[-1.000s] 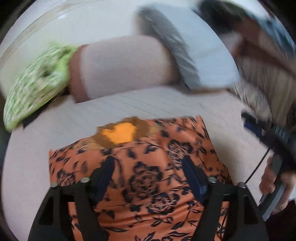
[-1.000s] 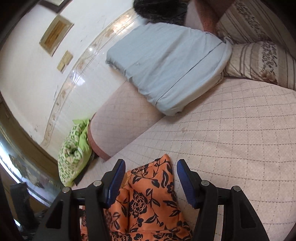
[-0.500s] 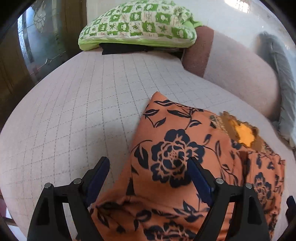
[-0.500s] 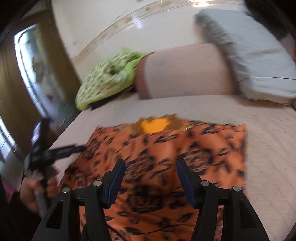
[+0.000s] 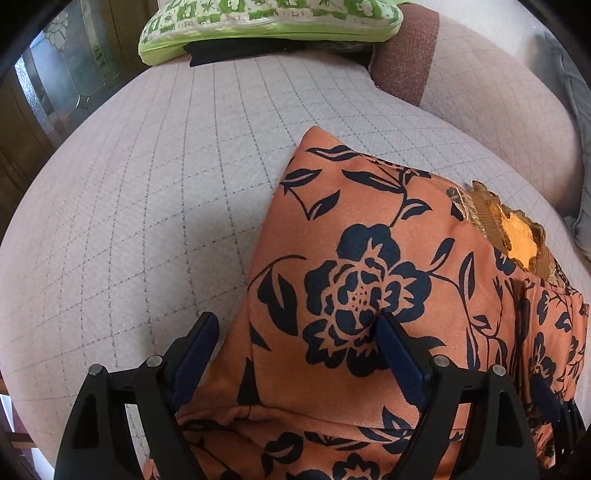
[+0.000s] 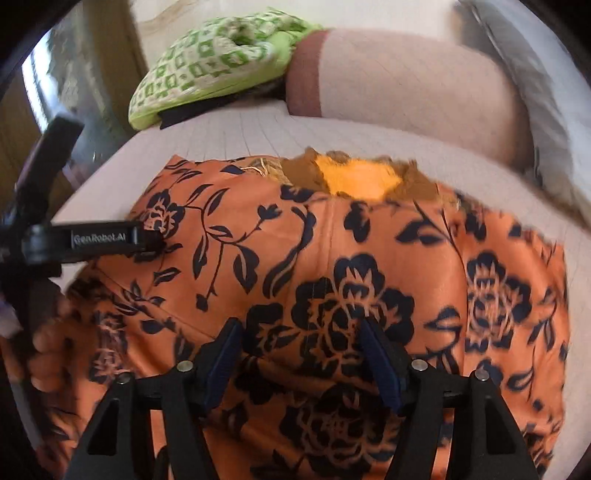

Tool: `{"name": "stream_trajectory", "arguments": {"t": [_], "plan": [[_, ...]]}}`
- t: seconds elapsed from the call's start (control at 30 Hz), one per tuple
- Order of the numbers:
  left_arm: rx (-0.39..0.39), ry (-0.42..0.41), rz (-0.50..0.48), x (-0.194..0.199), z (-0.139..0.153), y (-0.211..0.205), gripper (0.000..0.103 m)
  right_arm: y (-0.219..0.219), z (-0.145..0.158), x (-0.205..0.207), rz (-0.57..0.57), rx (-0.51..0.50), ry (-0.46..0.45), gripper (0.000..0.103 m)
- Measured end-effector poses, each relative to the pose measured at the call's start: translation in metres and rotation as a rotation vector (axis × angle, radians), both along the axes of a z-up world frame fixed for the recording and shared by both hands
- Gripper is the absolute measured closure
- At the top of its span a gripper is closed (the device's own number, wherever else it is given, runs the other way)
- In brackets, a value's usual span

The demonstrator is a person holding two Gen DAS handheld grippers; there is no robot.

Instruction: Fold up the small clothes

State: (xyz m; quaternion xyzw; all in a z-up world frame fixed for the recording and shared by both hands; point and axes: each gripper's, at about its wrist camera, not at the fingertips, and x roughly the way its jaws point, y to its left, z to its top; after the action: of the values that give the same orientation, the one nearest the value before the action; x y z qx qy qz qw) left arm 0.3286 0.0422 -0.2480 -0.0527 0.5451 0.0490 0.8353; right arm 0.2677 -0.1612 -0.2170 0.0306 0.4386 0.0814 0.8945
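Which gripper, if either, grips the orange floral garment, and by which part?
Neither: the left gripper and the closing right gripper stand open over the orange floral garment, pads clamping nothing.

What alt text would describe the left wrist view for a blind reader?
An orange garment with dark flowers lies on a quilted sofa seat, beneath the open left gripper. A green patterned cushion sits behind.

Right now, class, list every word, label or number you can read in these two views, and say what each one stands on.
"GenRobot.AI": white letters on the black body of the left tongs, seen in the right wrist view beside the orange floral garment.
No other text is readable; the green-and-white patterned cushion carries only shapes.
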Motion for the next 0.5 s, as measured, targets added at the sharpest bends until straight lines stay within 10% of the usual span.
{"name": "stream_trajectory", "arguments": {"t": [0.13, 0.5], "plan": [[-0.003, 0.0, -0.002, 0.002, 0.0, 0.0, 0.015, -0.027, 0.008, -0.002, -0.017, 0.095, 0.008, 0.094], [0.091, -0.042, -0.009, -0.001, 0.002, -0.007, 0.015, -0.215, 0.028, -0.072, -0.513, 0.248, -0.057, 0.09]]}}
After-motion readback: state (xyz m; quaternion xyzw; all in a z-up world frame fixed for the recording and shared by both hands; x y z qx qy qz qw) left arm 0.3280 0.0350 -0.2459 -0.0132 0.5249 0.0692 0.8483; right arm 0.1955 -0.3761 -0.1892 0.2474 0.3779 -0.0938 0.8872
